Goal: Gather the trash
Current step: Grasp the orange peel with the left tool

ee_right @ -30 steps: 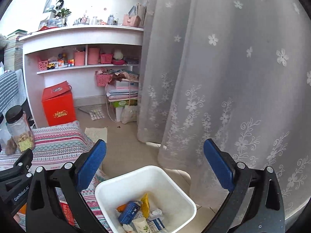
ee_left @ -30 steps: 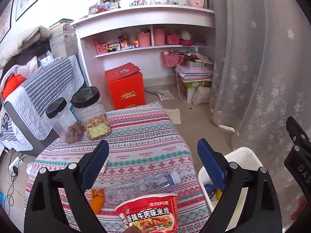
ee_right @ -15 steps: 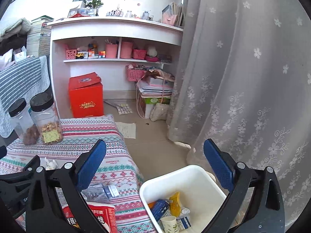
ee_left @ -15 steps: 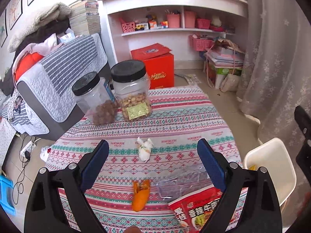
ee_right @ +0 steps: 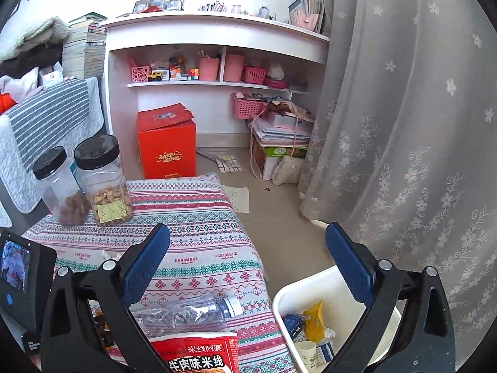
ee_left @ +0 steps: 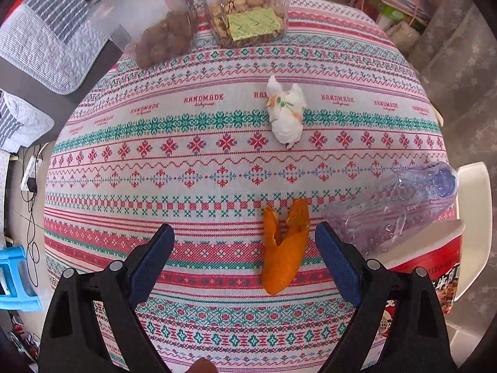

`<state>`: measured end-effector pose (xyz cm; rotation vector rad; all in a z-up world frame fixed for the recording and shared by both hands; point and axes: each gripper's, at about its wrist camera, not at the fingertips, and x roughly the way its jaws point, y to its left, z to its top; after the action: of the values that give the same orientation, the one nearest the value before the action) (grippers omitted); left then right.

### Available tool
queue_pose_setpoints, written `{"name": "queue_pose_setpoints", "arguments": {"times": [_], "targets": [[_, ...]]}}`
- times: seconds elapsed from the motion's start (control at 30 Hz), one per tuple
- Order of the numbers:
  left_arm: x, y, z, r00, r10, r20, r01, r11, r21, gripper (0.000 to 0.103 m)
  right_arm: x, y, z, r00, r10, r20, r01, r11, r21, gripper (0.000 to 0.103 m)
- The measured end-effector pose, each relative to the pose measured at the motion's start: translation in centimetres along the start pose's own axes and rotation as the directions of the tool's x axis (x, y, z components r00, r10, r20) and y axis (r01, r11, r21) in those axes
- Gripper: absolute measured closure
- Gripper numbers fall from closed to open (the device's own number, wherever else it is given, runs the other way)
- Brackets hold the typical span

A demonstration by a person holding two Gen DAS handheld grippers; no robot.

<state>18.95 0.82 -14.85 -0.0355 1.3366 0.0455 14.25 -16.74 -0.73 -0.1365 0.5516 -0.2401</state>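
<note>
In the left wrist view my left gripper (ee_left: 243,250) hangs open over the patterned tablecloth (ee_left: 186,168), and an orange peel (ee_left: 284,248) lies just inside its right finger. A crumpled white paper wad (ee_left: 287,115) sits farther ahead. A crushed clear plastic bottle (ee_left: 391,211) and a red instant-noodle cup (ee_left: 431,267) lie at the right edge. My right gripper (ee_right: 247,255) is open and empty, above the bottle (ee_right: 186,312) and the noodle cup (ee_right: 198,354). The white trash bin (ee_right: 313,295) stands on the floor beside the table, holding several wrappers and a paper cup.
Two black-lidded jars of snacks (ee_right: 104,180) (ee_right: 59,186) stand at the table's far left corner. A red box (ee_right: 167,146) and a shelf unit (ee_right: 217,62) are behind. A floral curtain (ee_right: 403,124) hangs right of the bin. A blue stool (ee_left: 15,279) is on the floor left.
My left gripper has tilted down and moved in over the table, so the orange peel now sits between its fingers. The right gripper swung left, bringing the table and jars into view.
</note>
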Motion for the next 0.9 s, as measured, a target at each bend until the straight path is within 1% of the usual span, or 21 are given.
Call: {"name": "queue_pose_setpoints", "arguments": {"times": [0.1, 0.17, 0.27, 0.3, 0.33, 0.37, 0.4, 0.43, 0.47, 0.5, 0.53, 0.57, 0.67, 0.73, 0.77, 0.83, 0.9], "targets": [[0.3, -0.1, -0.4, 1.0, -0.015, -0.025, 0.016, 0.999, 0.037, 0.014, 0.5, 0.3, -0.2, 1.0, 0.007, -0.021, -0.007, 1.0, -0.004, 0.007], [1.0, -0.5, -0.6, 0.998, -0.04, -0.055, 0.044, 0.997, 0.065, 0.017, 0.8, 0.5, -0.4, 0.999, 0.006, -0.032, -0.006, 1.0, -0.008, 0.007], [2.5, -1.2, -1.3, 0.99, -0.081, -0.114, 0.092, 0.991, 0.093, 0.027, 1.1, 0.7, -0.5, 0.999, 0.004, -0.041, -0.005, 1.0, -0.016, 0.007], [3.0, -1.5, -1.3, 0.988, -0.092, -0.124, 0.105, 0.989, 0.1, 0.032, 1.2, 0.8, -0.6, 0.999, 0.005, -0.043, -0.006, 1.0, -0.016, 0.007], [3.4, -1.7, -1.5, 0.987, -0.1, -0.129, 0.114, 0.988, 0.104, 0.041, 1.3, 0.8, -0.5, 0.999, 0.006, -0.048, -0.007, 1.0, -0.013, 0.007], [3.8, -1.8, -1.7, 0.985, -0.108, -0.136, 0.123, 0.987, 0.105, 0.048, 1.6, 0.8, -0.5, 0.998, 0.009, -0.057, -0.01, 1.0, -0.004, 0.007], [3.8, -1.8, -1.8, 0.986, -0.112, -0.127, 0.125, 0.987, 0.102, 0.053, 1.8, 0.6, -0.5, 0.998, 0.018, -0.068, -0.017, 1.0, 0.008, 0.007], [3.7, -1.7, -2.1, 0.985, -0.128, -0.116, 0.139, 0.986, 0.092, 0.068, 2.1, 0.6, -0.5, 0.996, 0.029, -0.082, -0.028, 0.999, 0.02, 0.007], [3.8, -1.1, -2.1, 0.98, -0.159, -0.116, 0.168, 0.983, 0.076, 0.077, 2.4, 0.8, -0.5, 0.994, 0.043, -0.097, -0.041, 0.999, 0.026, 0.007], [3.6, -0.4, -2.1, 0.975, -0.186, -0.119, 0.192, 0.98, 0.049, 0.082, 2.7, 1.2, -0.6, 0.992, 0.057, -0.112, -0.054, 0.998, 0.025, 0.007], [3.4, 0.6, -2.0, 0.972, -0.206, -0.115, 0.209, 0.978, 0.017, 0.084, 2.9, 1.7, -0.7, 0.99, 0.072, -0.125, -0.07, 0.997, 0.02, 0.007], [3.2, 1.5, -2.0, 0.974, -0.204, -0.103, 0.204, 0.979, -0.01, 0.084, 3.1, 2.2, -0.8, 0.987, 0.088, -0.138, -0.087, 0.996, 0.015, 0.007], [1.4, 4.7, -2.0, 0.987, -0.16, -0.034, 0.157, 0.985, -0.073, 0.085, 3.9, 4.9, -1.1, 0.97, 0.145, -0.193, -0.15, 0.989, -0.007, 0.007], [-1.1, 7.1, -2.0, 0.99, -0.134, 0.046, 0.139, 0.983, -0.118, 0.084, 4.7, 7.0, -1.4, 0.952, 0.189, -0.243, -0.199, 0.98, -0.018, 0.007], [-2.7, 8.3, -2.0, 0.988, -0.118, 0.098, 0.131, 0.982, -0.138, 0.084, 5.2, 8.1, -1.5, 0.941, 0.209, -0.265, -0.221, 0.975, -0.018, 0.007], [-6.4, 10.8, -1.9, 0.972, -0.095, 0.213, 0.134, 0.975, -0.179, 0.084, 6.1, 10.5, -1.9, 0.919, 0.241, -0.311, -0.266, 0.963, -0.038, 0.007], [-9.8, 13.3, -2.1, 0.947, -0.075, 0.313, 0.148, 0.965, -0.215, 0.084, 7.5, 13.1, -2.6, 0.896, 0.244, -0.37, -0.289, 0.955, -0.071, 0.007]]}}
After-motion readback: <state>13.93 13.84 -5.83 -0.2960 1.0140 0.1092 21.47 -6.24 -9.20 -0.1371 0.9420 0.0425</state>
